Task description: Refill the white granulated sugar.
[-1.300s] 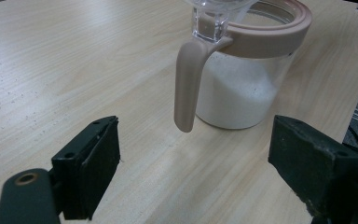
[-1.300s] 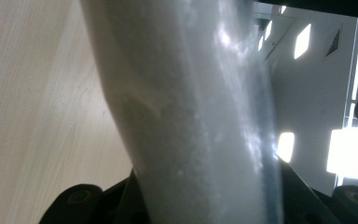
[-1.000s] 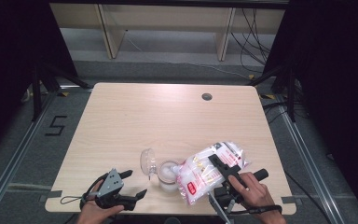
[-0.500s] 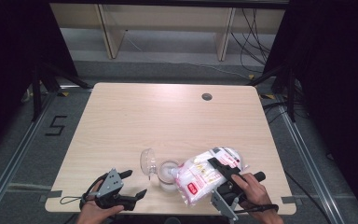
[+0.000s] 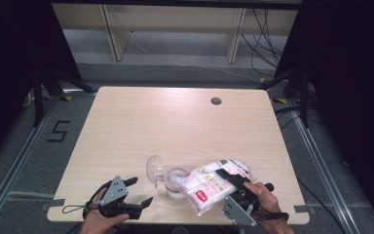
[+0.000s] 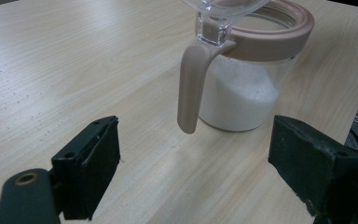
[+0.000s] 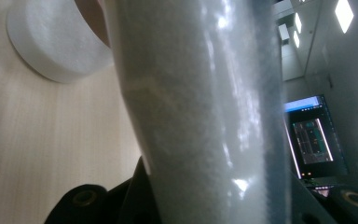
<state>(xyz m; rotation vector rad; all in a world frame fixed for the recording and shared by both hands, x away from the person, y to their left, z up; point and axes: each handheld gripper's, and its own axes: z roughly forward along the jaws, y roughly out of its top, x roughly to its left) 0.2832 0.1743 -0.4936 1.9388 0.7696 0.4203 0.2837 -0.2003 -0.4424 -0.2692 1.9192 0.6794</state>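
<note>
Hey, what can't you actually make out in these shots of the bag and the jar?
- Bag print: too small in the high view.
- Bag mouth and any flow into the jar: blocked by the bag in the high view.
- Right claw pads: covered by the bag in the right gripper view.
- Jar lid: cut off by the left gripper view's top edge.

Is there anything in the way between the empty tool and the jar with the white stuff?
Nothing visible. The left tool has its jaws open, pointing at the jar, with bare table between them. The jar's hanging latch is the part nearest the tool, and its clear lid is flipped up.
</note>
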